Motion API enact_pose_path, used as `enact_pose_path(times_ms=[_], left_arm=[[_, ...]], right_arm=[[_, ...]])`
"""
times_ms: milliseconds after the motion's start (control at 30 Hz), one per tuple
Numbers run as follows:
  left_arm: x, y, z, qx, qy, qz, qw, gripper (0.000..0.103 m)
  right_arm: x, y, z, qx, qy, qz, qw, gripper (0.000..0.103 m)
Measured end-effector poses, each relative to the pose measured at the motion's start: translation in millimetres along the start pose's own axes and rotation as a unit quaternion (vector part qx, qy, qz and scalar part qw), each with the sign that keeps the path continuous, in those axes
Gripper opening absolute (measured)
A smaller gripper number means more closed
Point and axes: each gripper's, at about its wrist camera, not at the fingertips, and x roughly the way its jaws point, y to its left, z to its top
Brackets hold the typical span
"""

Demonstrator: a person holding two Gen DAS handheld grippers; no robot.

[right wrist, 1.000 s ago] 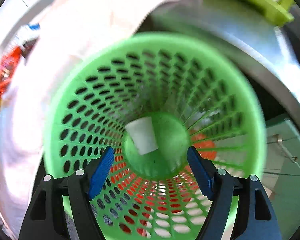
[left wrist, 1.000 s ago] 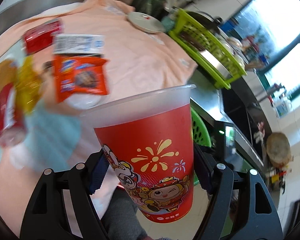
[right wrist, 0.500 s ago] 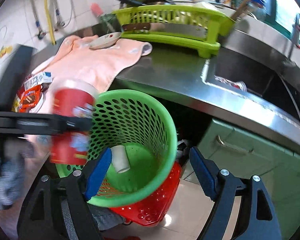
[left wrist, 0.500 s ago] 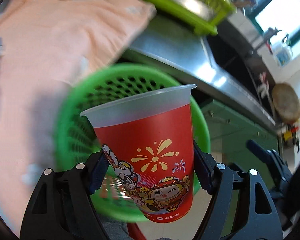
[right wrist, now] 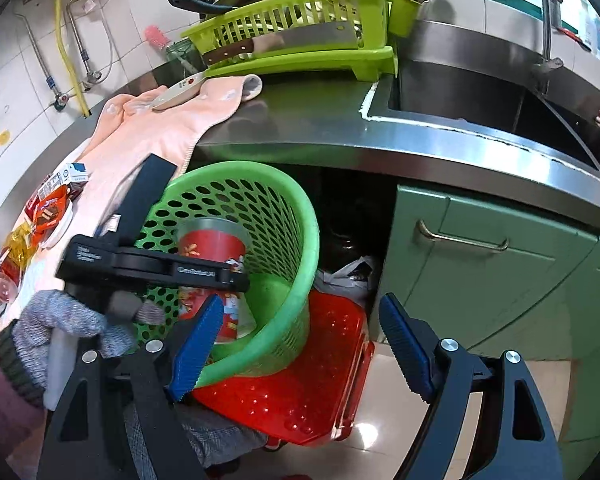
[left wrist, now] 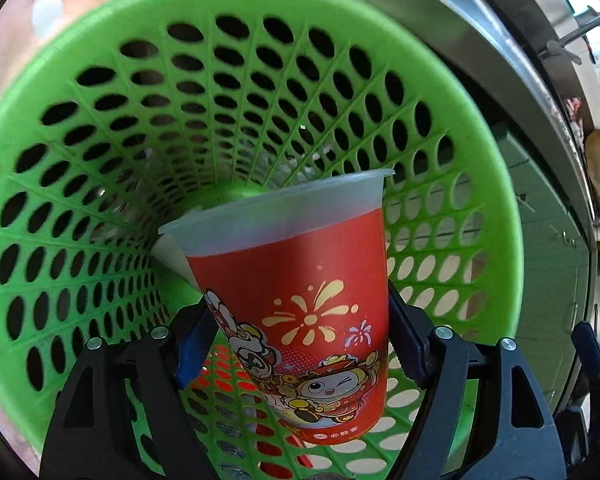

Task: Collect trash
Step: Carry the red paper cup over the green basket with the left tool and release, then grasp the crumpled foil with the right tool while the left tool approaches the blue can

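Observation:
My left gripper (left wrist: 296, 348) is shut on a red printed cup (left wrist: 296, 300) with a frosted rim and holds it inside the mouth of the green perforated trash basket (left wrist: 40, 208). A white paper cup (left wrist: 168, 252) lies at the basket's bottom, mostly hidden behind the red cup. In the right wrist view the left gripper (right wrist: 236, 276) with the red cup (right wrist: 210, 246) reaches into the green basket (right wrist: 300, 216). My right gripper (right wrist: 296, 344) is open and empty, in front of the basket.
The basket rests tilted on a red perforated crate (right wrist: 300, 380) on the floor under the steel counter (right wrist: 320, 128). Snack wrappers (right wrist: 48, 212) lie on a pink towel (right wrist: 168, 124). A green dish rack (right wrist: 300, 40), sink (right wrist: 480, 96) and green cabinet (right wrist: 500, 256) are nearby.
My left gripper swung the red cup from over the towel down into the green basket. My right gripper pulled back out of the basket and stayed open.

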Motion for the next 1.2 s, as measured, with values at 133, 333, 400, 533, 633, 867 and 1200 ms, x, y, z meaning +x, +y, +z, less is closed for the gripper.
enact_pose_path(times_ms=[133,333,400,533,633,867,1200], left_arm=[[3.6,-2.0,7.0,0.0,-0.001,0.003,1.0,0.076],[0.3,-7.3,5.5,0.012,-0.005,0.002,0.9999,0.077],[-5.7,-7.5,3.1,0.014,-0.011,0.003,0.9998,0.077],[-36.9,-4.0,-10.5,0.023,-0.036,-0.002,0.9991,0.077],[-65.2,0.3,-28.7,0.026,-0.059,-0.006,0.9979,0.077],[-137.6,23.5,-73.3,0.017,-0.122,-0.006,0.9924,0.077],[-224.5,87.0,-130.0,-0.023,-0.21,0.032,0.977,0.077]], right_arm=[[0.9,-0.4,-2.3,0.002,-0.001,0.001,1.0,0.077],[-1.9,0.9,-2.7,0.007,-0.004,0.004,1.0,0.077],[-4.1,2.5,-3.2,0.007,-0.006,0.002,1.0,0.077],[-9.5,10.1,-3.3,0.0,-0.01,0.007,1.0,0.077],[-15.4,17.7,-2.2,-0.006,-0.016,0.012,1.0,0.077],[-32.8,45.0,0.3,-0.026,-0.031,0.036,0.999,0.079],[-43.8,108.5,5.7,-0.071,-0.036,0.08,0.994,0.079]])
